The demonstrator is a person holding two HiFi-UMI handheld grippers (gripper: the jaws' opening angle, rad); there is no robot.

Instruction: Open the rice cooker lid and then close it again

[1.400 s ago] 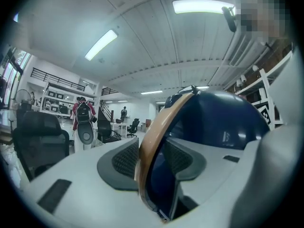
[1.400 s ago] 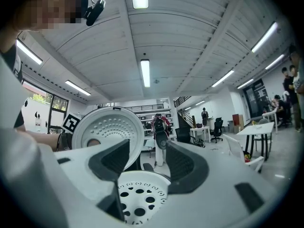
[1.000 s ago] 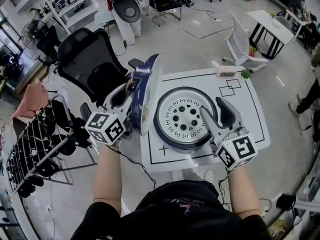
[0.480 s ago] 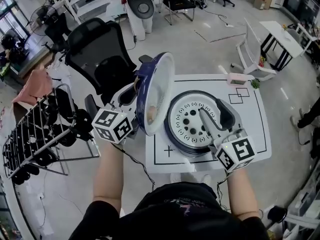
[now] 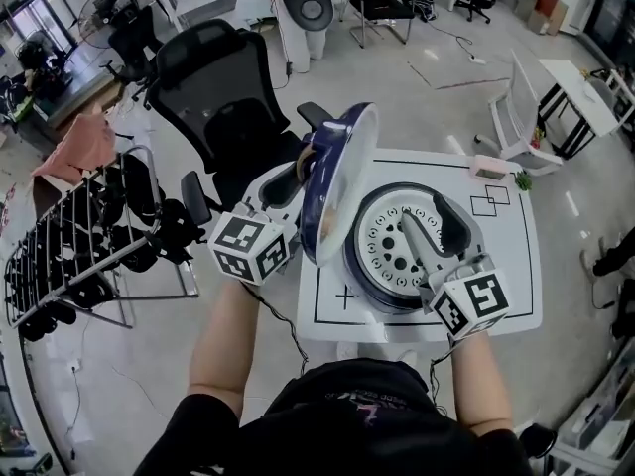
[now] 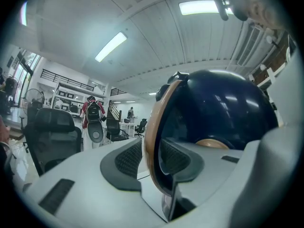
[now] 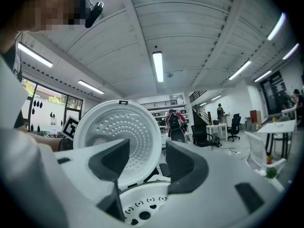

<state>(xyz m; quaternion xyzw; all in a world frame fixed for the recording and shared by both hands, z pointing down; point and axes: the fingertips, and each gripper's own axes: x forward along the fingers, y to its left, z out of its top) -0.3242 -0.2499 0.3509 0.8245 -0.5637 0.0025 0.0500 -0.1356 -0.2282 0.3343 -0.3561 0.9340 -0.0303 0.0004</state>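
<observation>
The rice cooker (image 5: 382, 291) stands on a white table (image 5: 496, 296), its perforated inner plate (image 5: 392, 246) bare. Its dark blue lid (image 5: 337, 181) stands swung up on edge at the pot's left. My left gripper (image 5: 310, 172) comes in from the left and is shut on the lid's rim. In the left gripper view the rim (image 6: 151, 127) sits pinched between the pads. My right gripper (image 5: 425, 216) hovers open over the pot's right half, nothing between its fingers. The right gripper view faces the lid's white dimpled inner face (image 7: 118, 137) beyond the open gripper (image 7: 147, 160).
A black office chair (image 5: 218, 87) stands close behind the table's left corner. A wire rack (image 5: 89, 246) is on the floor to the left. A small pink object (image 5: 489, 167) lies at the table's far right corner, and a white folding table (image 5: 531, 107) stands beyond it.
My right gripper has slid left over the pot toward the lid. The lid, still held by my left gripper, shows a little more of its inner face.
</observation>
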